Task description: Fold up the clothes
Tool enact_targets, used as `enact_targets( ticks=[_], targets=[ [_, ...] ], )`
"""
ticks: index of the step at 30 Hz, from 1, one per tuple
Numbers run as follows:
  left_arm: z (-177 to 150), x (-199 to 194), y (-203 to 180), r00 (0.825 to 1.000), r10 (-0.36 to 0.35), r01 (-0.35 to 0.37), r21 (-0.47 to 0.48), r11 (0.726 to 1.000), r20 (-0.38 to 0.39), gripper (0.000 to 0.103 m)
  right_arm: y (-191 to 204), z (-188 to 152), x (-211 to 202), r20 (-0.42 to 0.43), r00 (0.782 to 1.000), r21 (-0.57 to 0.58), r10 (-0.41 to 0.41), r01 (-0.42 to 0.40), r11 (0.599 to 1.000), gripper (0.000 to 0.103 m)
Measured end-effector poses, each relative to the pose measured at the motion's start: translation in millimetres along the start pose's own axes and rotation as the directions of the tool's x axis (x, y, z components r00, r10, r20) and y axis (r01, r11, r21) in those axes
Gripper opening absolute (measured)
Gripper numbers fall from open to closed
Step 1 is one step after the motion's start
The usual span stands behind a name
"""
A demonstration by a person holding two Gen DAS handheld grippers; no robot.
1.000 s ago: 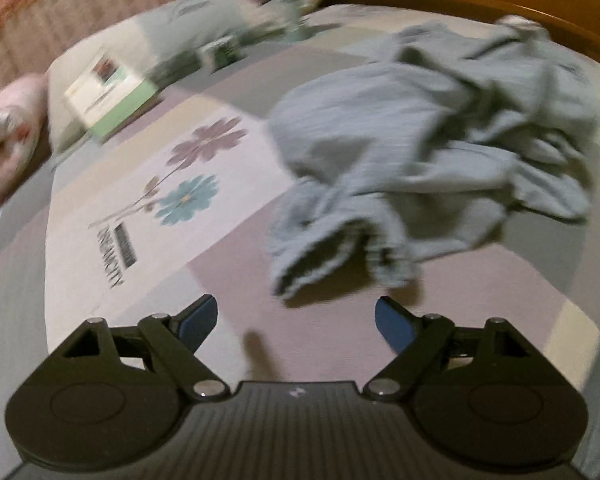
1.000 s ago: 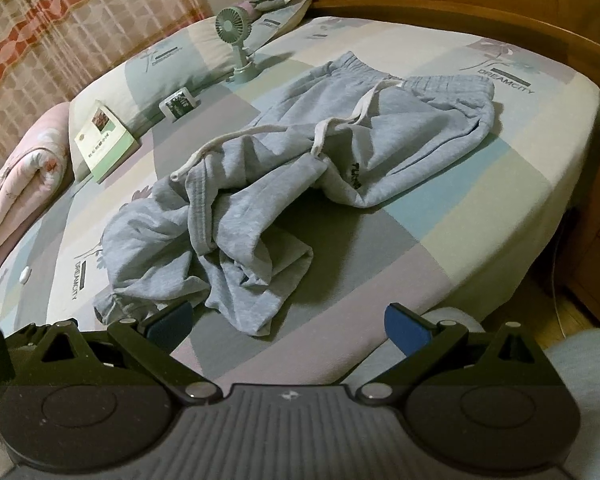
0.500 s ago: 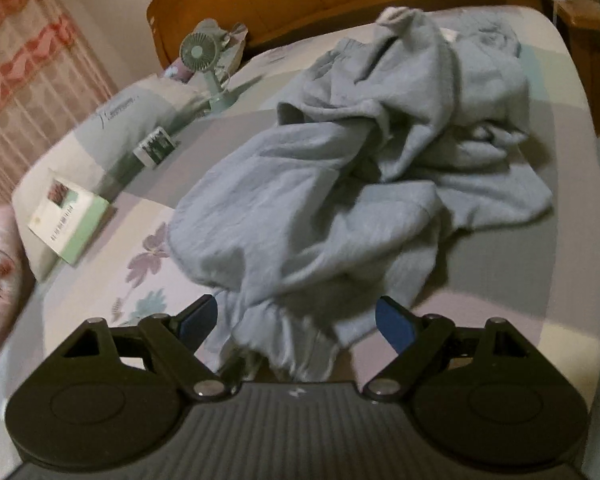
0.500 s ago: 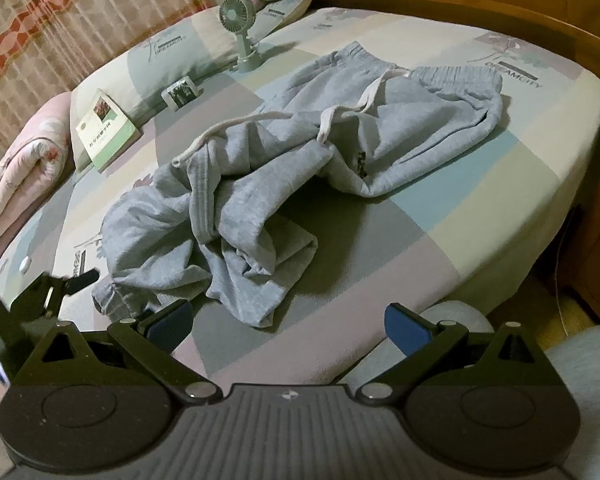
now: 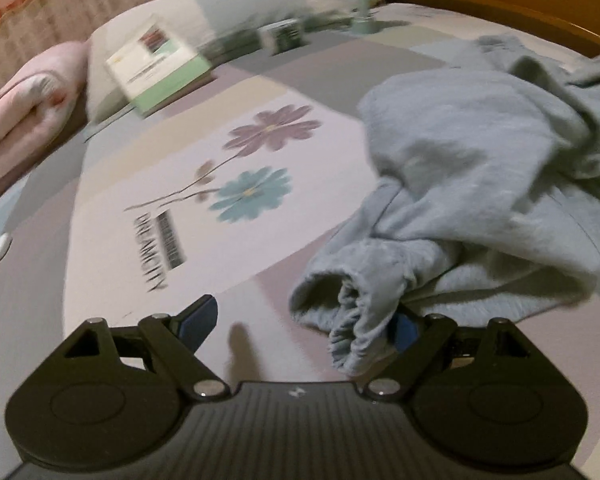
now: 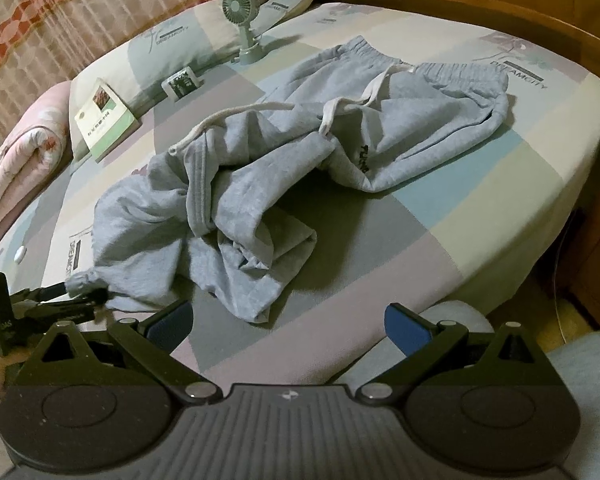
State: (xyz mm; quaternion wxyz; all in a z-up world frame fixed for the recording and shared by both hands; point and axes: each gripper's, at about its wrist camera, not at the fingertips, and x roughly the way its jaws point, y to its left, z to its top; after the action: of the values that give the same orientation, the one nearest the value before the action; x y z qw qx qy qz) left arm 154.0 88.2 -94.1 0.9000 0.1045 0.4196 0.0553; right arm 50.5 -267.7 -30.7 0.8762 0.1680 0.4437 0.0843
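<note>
Lying crumpled on the bed (image 6: 480,216): grey sweatpants (image 6: 260,184) (waistband toward headboard). Left tool (image 5: 304,322) spread wide, gathered leg cuff (image 5: 360,320) against its right finger. Right tool (image 6: 288,324) wide, empty, near bed edge.

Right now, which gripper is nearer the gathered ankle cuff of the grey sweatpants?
Left. The left gripper is open with the gathered ankle cuff at its fingertips; the right gripper hangs open at the bed's edge, clear of it.

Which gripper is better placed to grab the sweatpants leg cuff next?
Left. The left gripper is open with the leg cuff between its fingers. The right gripper is open too, near the bed's edge, nothing between its fingers.
</note>
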Motion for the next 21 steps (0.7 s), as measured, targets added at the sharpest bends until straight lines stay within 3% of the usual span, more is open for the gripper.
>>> enact_targets(
  ticks=[8,12,18,21],
  targets=[
    [-10,-7,24,0.997,0.067,-0.068,-0.010,0.998,-0.027,0.088,2,0,0,0.001,1.000,-0.005,0.007,-0.007,1.000,0.103],
    [-16,-23,18,0.997,0.077,-0.077,0.026,0.997,-0.009,0.086,3,-1,2,0.000,1.000,-0.011,0.012,-0.012,1.000,0.103],
    [-26,-56,-28,0.995,-0.032,0.006,0.263,0.965,0.095,0.086,6,-1,4,-0.004,1.000,-0.018,0.018,-0.018,1.000,0.103],
    [-26,-63,-55,0.983,-0.153,0.115,0.317,0.942,0.100,0.086,7,-2,5,-0.008,1.000,-0.020,0.019,-0.019,1.000,0.103]
  ],
)
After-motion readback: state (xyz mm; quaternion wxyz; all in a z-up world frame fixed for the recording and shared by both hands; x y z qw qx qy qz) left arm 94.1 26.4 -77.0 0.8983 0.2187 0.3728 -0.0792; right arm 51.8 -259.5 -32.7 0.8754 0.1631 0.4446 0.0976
